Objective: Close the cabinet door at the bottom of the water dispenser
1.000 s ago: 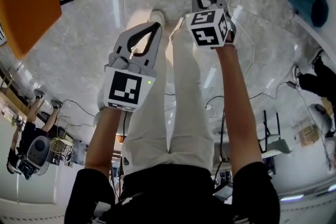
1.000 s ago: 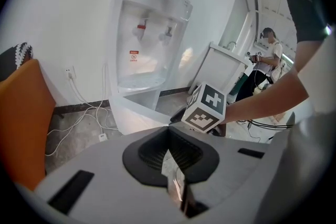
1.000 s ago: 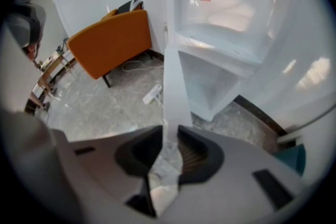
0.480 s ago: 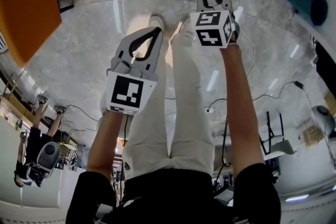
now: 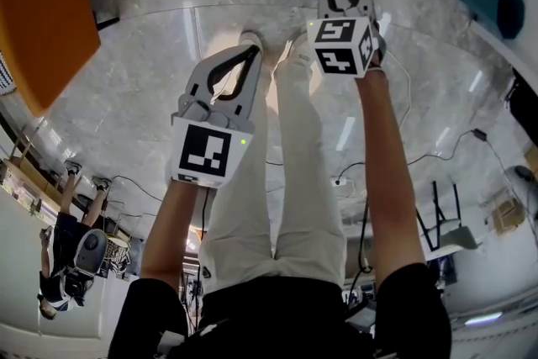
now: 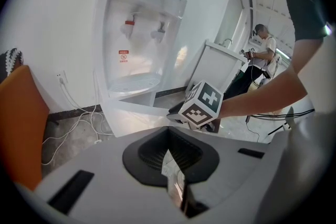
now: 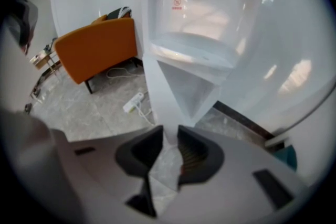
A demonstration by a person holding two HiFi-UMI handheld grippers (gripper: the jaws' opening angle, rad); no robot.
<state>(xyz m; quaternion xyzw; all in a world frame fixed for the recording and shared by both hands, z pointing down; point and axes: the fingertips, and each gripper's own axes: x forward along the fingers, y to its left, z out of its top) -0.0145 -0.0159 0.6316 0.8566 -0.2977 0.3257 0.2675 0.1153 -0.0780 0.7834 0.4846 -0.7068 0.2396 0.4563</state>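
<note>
The right gripper (image 7: 168,140) pinches the edge of the open cabinet door (image 7: 157,92), its jaws a little apart on the white panel; the door stands out from the bottom of the water dispenser (image 7: 210,23); the left gripper (image 5: 251,52) hangs beside it over the grey floor (image 5: 143,71), its jaws pressed together on nothing.

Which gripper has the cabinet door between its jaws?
The right gripper: its jaws clamp the white cabinet door; the left gripper, jaws together, holds nothing.
</note>
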